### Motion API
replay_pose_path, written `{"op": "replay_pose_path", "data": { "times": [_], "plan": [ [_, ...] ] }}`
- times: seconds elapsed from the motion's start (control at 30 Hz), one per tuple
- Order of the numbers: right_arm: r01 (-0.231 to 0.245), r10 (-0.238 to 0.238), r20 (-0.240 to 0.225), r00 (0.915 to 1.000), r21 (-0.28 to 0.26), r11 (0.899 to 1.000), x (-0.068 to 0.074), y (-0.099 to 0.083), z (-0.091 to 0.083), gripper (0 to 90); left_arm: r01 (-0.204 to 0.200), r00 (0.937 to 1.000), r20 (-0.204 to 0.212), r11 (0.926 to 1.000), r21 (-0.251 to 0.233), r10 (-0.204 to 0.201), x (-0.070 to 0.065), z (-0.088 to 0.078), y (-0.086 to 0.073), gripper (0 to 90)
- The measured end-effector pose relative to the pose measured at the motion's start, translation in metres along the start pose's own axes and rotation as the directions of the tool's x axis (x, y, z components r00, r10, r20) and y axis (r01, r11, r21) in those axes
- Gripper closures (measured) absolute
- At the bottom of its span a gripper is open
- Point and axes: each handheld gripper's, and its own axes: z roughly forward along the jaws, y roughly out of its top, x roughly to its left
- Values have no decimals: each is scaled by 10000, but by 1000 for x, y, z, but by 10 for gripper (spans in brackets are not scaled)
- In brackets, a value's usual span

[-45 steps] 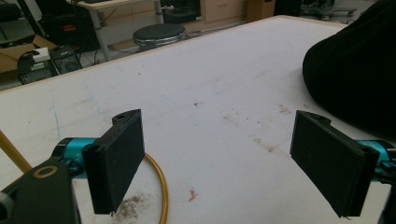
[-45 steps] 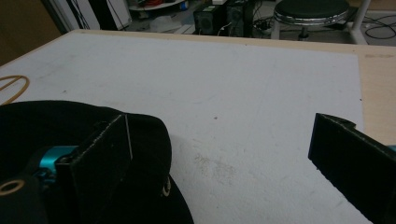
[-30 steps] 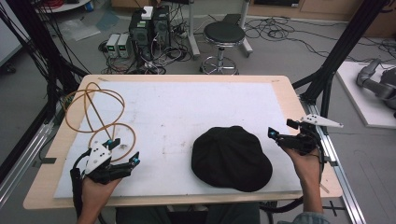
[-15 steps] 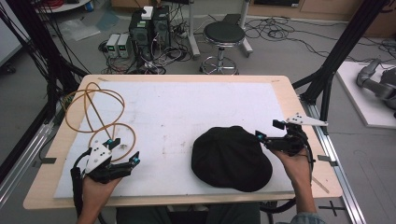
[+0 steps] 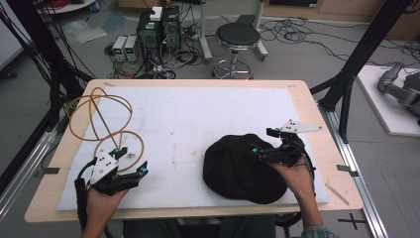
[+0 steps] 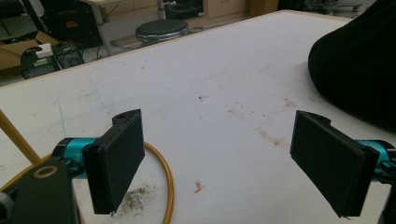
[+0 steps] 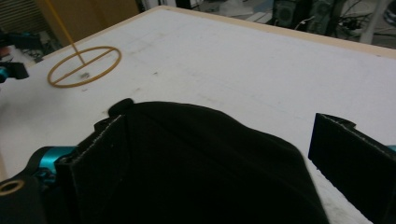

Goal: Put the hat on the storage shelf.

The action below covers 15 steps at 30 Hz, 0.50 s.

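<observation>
Jaws of right gripper [image 5: 262, 148] spread wide over near-right edge of black cap [image 5: 242, 167], clamping nothing; one jaw over the fabric, the other out over bare white mat. Jaws of left gripper [image 5: 130, 159] likewise parted and empty, low over front-left of desk [image 5: 317, 104], just beside a loop of tan cord [image 5: 99, 119].

Likely trouble on the right: closing on only the top layer of soft cloth, so cap slips free or drags flat across the mat. On the left: a jaw snagging the cord loop and tugging the coil along.

Hard to make out: brim of cap, its direction and any seam, all lost in uniform black. Contact between right jaw and fabric impossible to confirm. Near edge of cap partly covered by right hand [image 5: 297, 176]. Far end of cord cut off in the left gripper view.
</observation>
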Motion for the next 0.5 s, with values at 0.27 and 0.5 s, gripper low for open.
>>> {"op": "replay_pose_path", "data": {
  "times": [0.27,0.5],
  "plan": [
    [450,-411,-762,9962,507,9977,18,1,19,56,-7,10000,5,10000,-19,7,0,0,0,180],
    [1030,-919,-1073,9900,1028,9894,33,2,31,55,-28,10000,26,10000,-15,28,-1,0,0,180]
  ]
}}
